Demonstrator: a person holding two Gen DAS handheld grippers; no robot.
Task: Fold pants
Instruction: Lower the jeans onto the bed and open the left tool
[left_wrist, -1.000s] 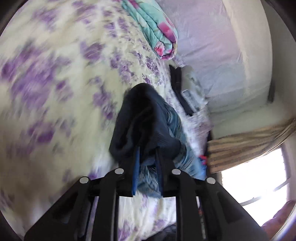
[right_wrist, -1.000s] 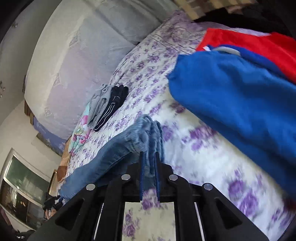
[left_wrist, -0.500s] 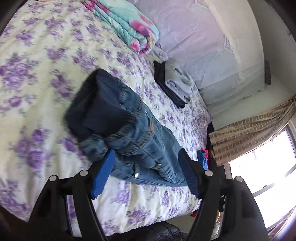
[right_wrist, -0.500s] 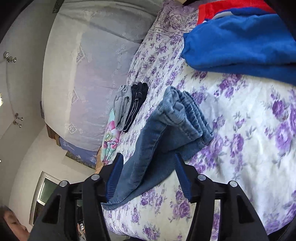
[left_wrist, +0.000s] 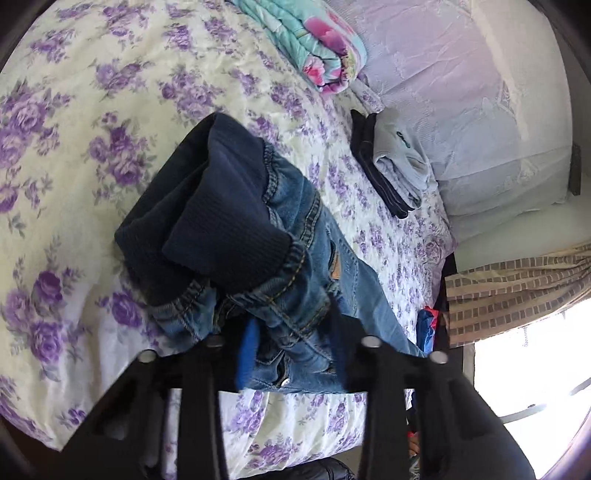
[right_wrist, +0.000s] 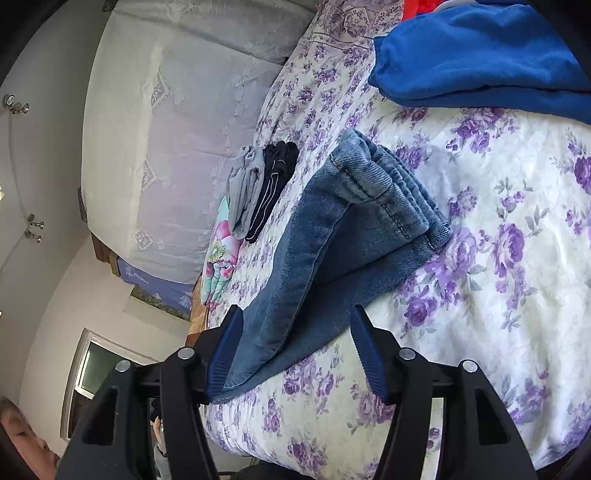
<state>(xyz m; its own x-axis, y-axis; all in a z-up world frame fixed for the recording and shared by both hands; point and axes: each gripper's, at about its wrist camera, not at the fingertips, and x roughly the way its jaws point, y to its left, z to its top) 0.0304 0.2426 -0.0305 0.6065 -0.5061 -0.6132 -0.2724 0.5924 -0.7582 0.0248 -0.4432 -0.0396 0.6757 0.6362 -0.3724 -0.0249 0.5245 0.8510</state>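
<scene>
Closing left gripper (left_wrist: 291, 343) jaws pinch the jeans (left_wrist: 258, 258) at the waistband. Right gripper (right_wrist: 291, 350) jaws opening, straddling the folded leg end, pads clear of the denim. Jeans lie on the flowered bedsheet (left_wrist: 92, 92), 2 folded garments (left_wrist: 391, 166) beyond.

Let go of the jeans (right_wrist: 332, 236) a moment back; left hand-held gripper (left_wrist: 291, 350) now closing round waistband again, right hand-held gripper (right_wrist: 295, 350) opening wider.
</scene>
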